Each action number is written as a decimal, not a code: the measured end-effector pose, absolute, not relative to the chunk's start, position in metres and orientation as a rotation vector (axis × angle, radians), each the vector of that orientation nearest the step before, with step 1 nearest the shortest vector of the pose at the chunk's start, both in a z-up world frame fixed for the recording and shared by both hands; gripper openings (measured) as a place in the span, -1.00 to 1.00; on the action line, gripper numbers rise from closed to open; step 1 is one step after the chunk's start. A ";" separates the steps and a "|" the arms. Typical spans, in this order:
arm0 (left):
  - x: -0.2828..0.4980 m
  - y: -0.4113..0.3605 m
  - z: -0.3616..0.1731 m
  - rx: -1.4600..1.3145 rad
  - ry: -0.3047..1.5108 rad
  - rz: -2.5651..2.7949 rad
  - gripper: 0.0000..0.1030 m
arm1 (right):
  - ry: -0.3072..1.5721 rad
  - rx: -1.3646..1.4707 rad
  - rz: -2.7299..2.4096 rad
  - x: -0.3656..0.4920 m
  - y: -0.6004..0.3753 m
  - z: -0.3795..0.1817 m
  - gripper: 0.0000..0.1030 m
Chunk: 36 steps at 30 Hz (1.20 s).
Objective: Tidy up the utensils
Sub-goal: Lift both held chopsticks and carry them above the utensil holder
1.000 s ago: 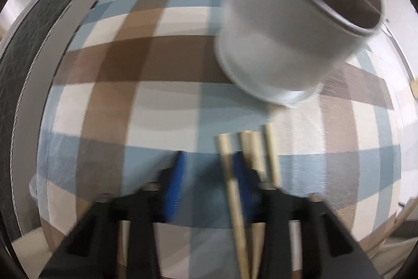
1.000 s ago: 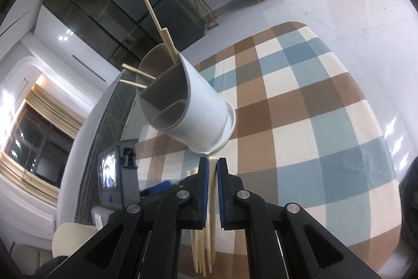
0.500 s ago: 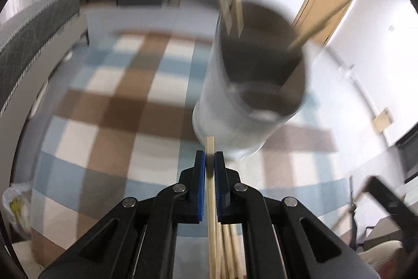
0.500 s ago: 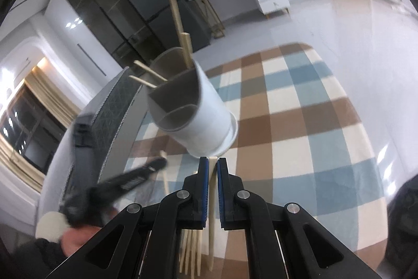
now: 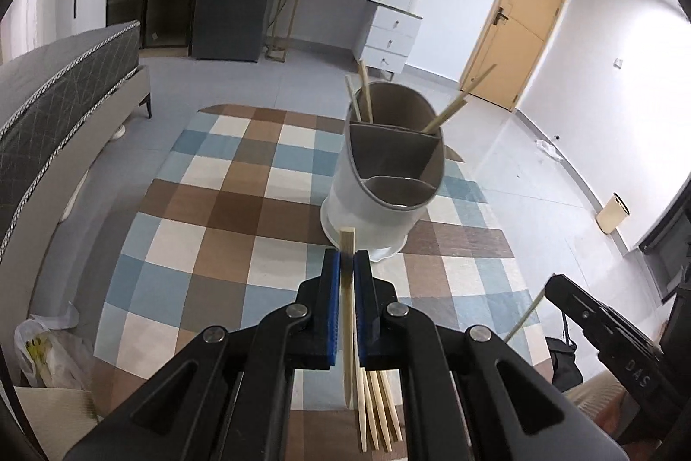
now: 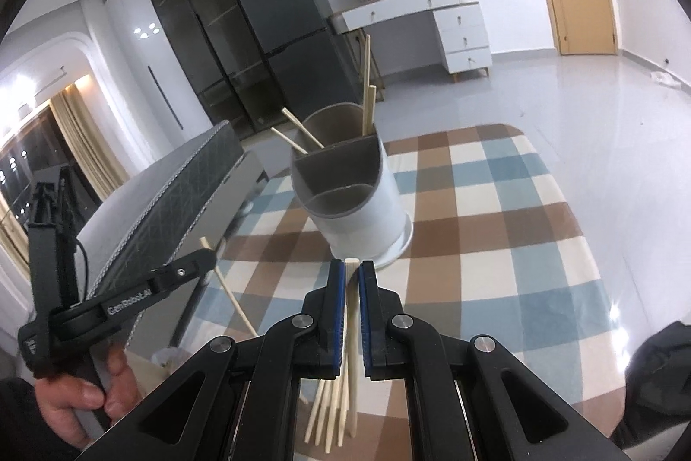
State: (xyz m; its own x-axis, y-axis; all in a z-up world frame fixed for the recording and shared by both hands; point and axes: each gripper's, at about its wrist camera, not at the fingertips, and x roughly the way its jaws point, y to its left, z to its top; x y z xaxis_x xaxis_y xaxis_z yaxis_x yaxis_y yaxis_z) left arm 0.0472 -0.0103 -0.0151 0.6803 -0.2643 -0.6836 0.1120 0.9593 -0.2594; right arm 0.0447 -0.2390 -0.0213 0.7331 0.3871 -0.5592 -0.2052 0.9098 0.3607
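Observation:
A white round utensil holder (image 5: 380, 197) with grey divided compartments stands on the checked cloth; several chopsticks lean in its far compartment. It also shows in the right wrist view (image 6: 358, 197). My left gripper (image 5: 347, 266) is shut on a wooden chopstick (image 5: 347, 314), raised just in front of the holder. My right gripper (image 6: 352, 275) is shut on another wooden chopstick (image 6: 353, 331), also raised before the holder. Several loose chopsticks (image 5: 380, 409) lie on the cloth below; they also show in the right wrist view (image 6: 328, 405).
The checked cloth (image 5: 207, 227) covers a rounded table. A grey bed (image 5: 52, 102) stands at the left, a white dresser (image 5: 371, 16) and a wooden door (image 5: 518, 29) behind. The other gripper shows at the left of the right wrist view (image 6: 129, 297).
My left gripper closed on a chopstick from the pile and lifted it up in front of the holder. My right gripper stayed shut on its chopstick and rose a little.

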 end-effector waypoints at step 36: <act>0.051 -0.011 0.062 -0.151 0.748 -0.292 -0.97 | 0.490 0.238 0.294 0.045 -0.234 0.056 -0.89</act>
